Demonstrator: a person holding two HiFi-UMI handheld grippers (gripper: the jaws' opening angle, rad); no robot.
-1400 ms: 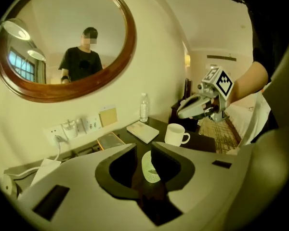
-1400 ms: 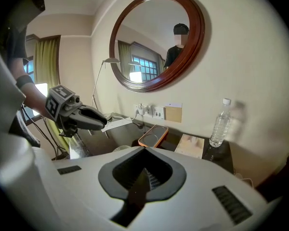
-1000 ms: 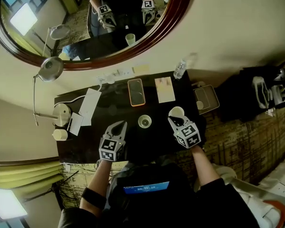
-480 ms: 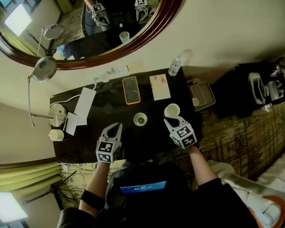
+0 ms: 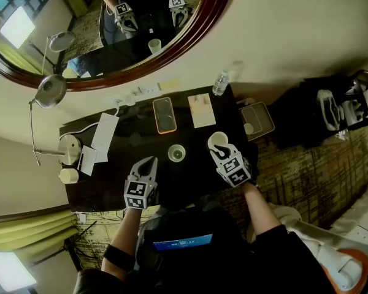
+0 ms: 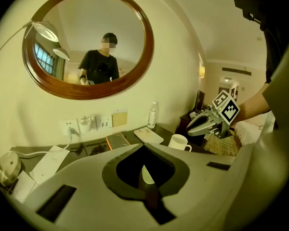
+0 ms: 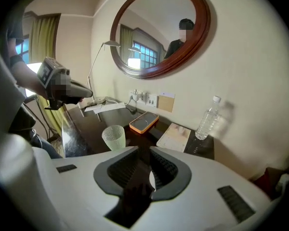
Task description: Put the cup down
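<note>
Right gripper [image 5: 219,154] jaws have just been opening; they're now slightly apart with a sliver of the white cup [image 5: 218,141] between them, seemingly released. White cup stands upright at the table [image 5: 190,179]'s right end, so put-down looks done. Left gripper [image 5: 148,164] clenched, empty.

- We wear a black short-sleeved top [image 5: 276,250] and a dark band [image 5: 115,256] on our left forearm.
- A blue-lit screen [image 5: 181,242] sits at our chest.
- Our left gripper [image 5: 148,161] and right gripper [image 5: 216,149] are pale grey with dark pads and black-and-white marker cubes. The right one's jaws have just been opening, and a sliver of the white cup [image 5: 219,141] shows in the gap.
</note>
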